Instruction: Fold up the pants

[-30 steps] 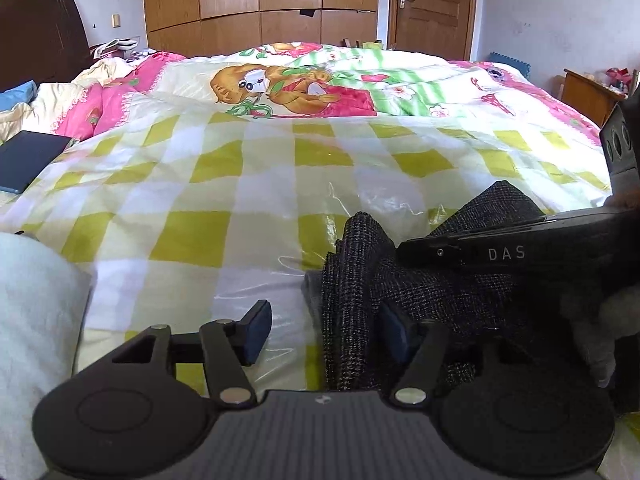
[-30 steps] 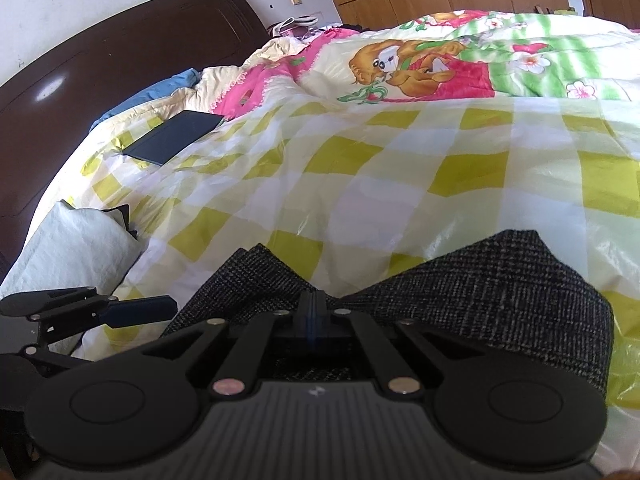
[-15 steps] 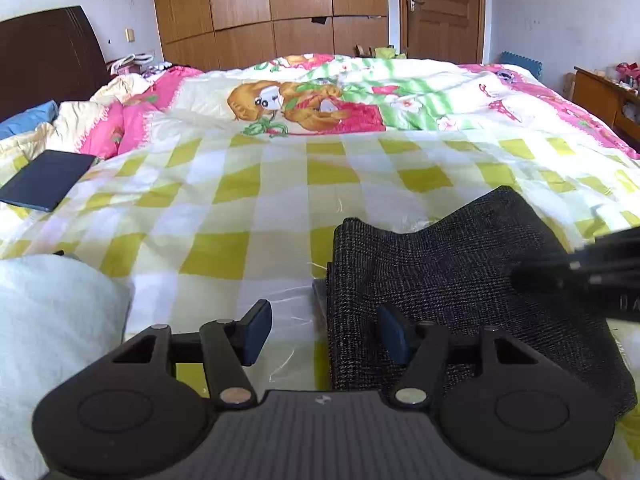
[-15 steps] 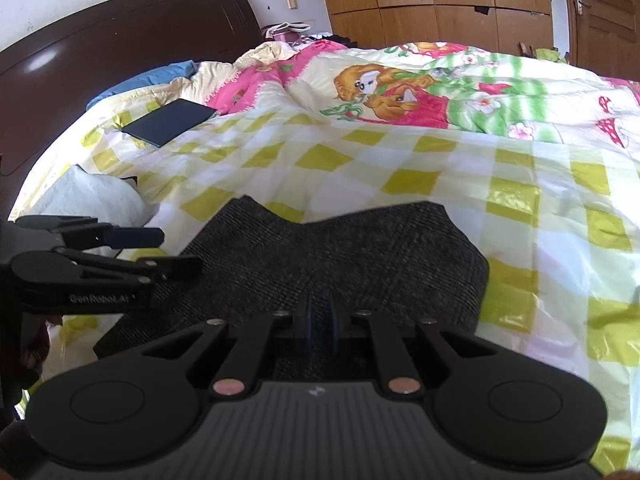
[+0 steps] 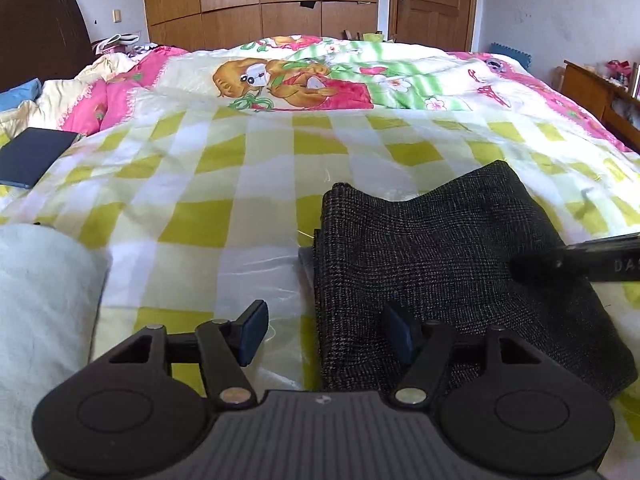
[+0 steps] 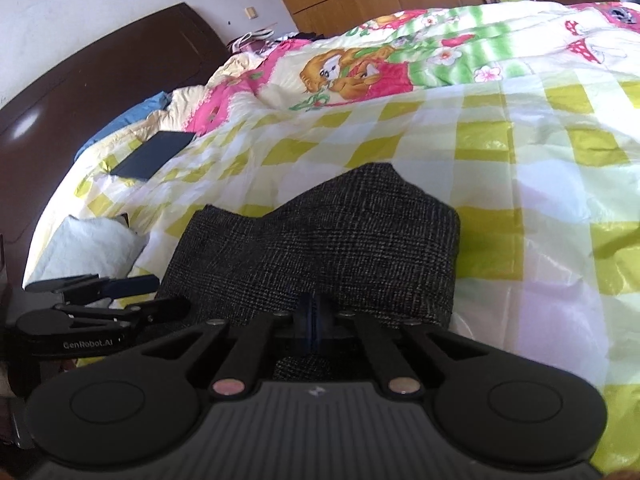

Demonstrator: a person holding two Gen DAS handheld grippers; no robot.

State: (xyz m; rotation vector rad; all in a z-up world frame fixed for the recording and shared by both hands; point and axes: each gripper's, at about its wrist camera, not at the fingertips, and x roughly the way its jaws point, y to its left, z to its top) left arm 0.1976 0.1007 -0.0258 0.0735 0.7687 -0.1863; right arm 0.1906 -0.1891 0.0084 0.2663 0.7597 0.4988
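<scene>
The dark grey checked pants (image 5: pixel 452 256) lie folded into a compact stack on the yellow-and-white checked bed cover. My left gripper (image 5: pixel 324 332) is open, low over the stack's near left edge, with its right finger over the cloth and its left finger over the cover. In the right wrist view the pants (image 6: pixel 320 248) lie just ahead of my right gripper (image 6: pixel 314 320), whose fingers are pressed together at the stack's near edge. Whether cloth is pinched between them is hidden. The right gripper's arm (image 5: pixel 580 264) reaches in from the right over the pants.
A white pillow (image 5: pixel 44 320) lies near left. A dark flat tablet-like case (image 5: pixel 32 156) rests on the bed's left side. A cartoon quilt (image 5: pixel 304 80) is bunched at the far end. A dark headboard (image 6: pixel 80 92) stands left; a wardrobe (image 5: pixel 260 0) stands behind.
The pants have gone from a raised bunch to a flat stack on the cover. The right gripper has pulled back to the right, off the middle of the stack. The left gripper stays open.
</scene>
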